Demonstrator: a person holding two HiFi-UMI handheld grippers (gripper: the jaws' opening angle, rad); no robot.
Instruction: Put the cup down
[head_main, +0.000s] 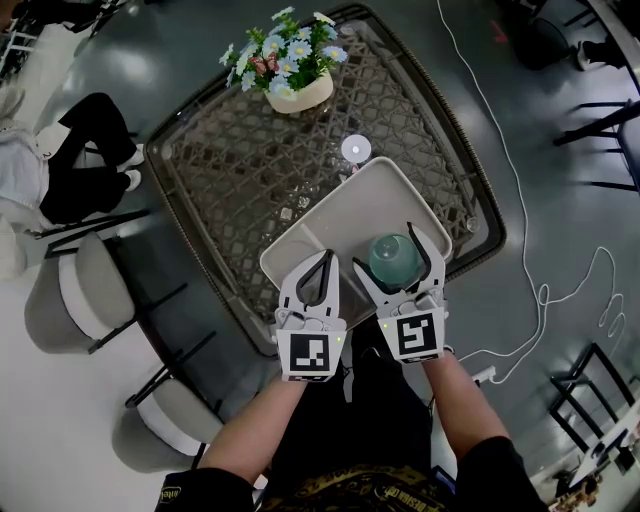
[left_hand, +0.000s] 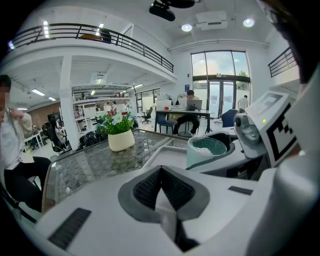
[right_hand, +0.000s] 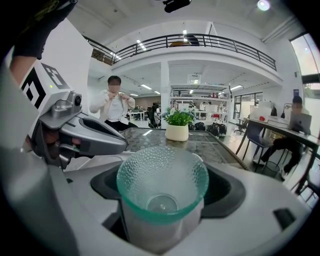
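Right gripper (head_main: 388, 250): jaws clamped on the cup (head_main: 394, 262), one jaw on each side of its wall. In the right gripper view the cup (right_hand: 162, 187) fills the gap between the jaws, with its open mouth towards the camera. It is green-tinted, see-through, has a dimpled surface and nothing inside. The left gripper view shows the cup (left_hand: 206, 150) upright, mouth up.

Left gripper (head_main: 326, 262): jaws pressed together at the tips, nothing between them. The left gripper view confirms it, with the pads (left_hand: 150, 186) meeting at the front and no object held.

Cup sits over the near right part of the tray (head_main: 400, 180). Cannot tell if its base touches the tray floor. Left gripper is over the tray's near left corner, just beside the right gripper.

Tray is cream-coloured and set at an angle on the table (head_main: 230, 190), which has a woven top under glass.

Beyond the tray's far corner, near it: a small white round thing (head_main: 354, 148), too small to identify. Farther beyond the tray, on the table's far side: white flower pot (head_main: 297, 92) with pale blue and white flowers.

Left of the tray, off the table: chair (head_main: 85, 290), and a seated person (head_main: 60, 160) behind it. Right of the tray, on the floor: white cable (head_main: 540, 295).
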